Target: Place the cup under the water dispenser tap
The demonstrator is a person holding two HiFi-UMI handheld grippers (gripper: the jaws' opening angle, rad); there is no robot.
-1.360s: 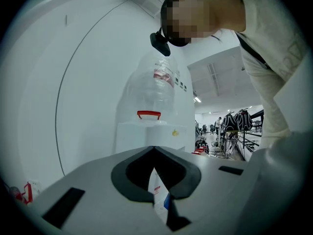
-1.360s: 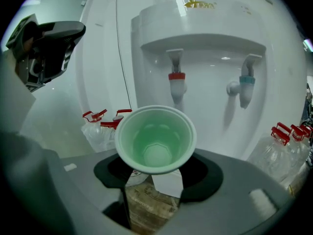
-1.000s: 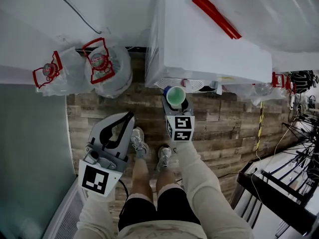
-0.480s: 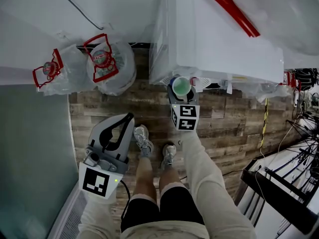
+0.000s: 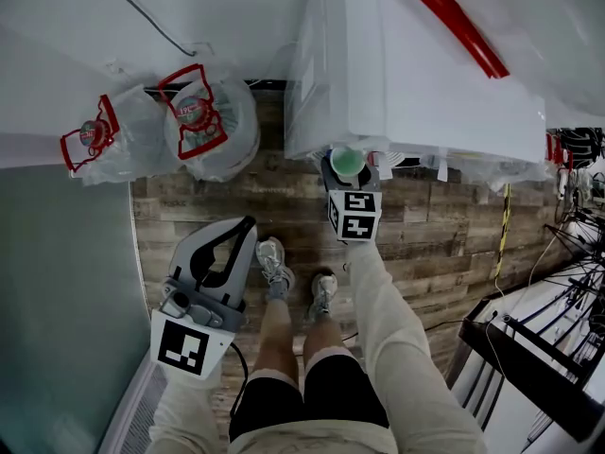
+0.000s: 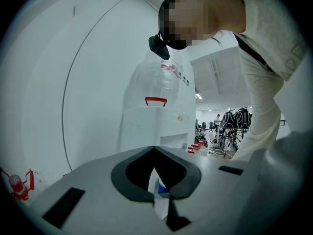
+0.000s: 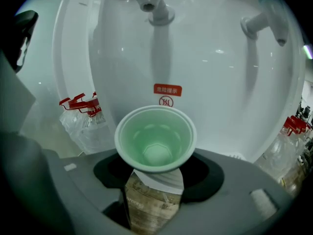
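Observation:
In the right gripper view, a pale green cup [image 7: 155, 140] stands upright and empty between the jaws of my right gripper [image 7: 155, 171], which is shut on it. It faces the white recess of the water dispenser [image 7: 210, 77]. One tap [image 7: 152, 5] hangs above and beyond the cup and a second tap [image 7: 266, 21] sits at the upper right. In the head view the cup [image 5: 347, 162] is at the dispenser's [image 5: 416, 74] front edge, ahead of the right gripper [image 5: 348, 176]. My left gripper [image 5: 248, 223] hangs shut and empty over the floor, its jaw tips touching [image 6: 154, 148].
Two empty water bottles with red handles [image 5: 203, 121] [image 5: 102, 140] lie in plastic bags left of the dispenser. The person's feet [image 5: 274, 265] stand on the wood floor. A dark rack and cables [image 5: 539, 348] fill the right. A white drip grille [image 7: 235, 156] sits right of the cup.
The right gripper has carried the cup forward and down, from in front of the dispenser to its front edge under the overhang. The left gripper has hardly moved.

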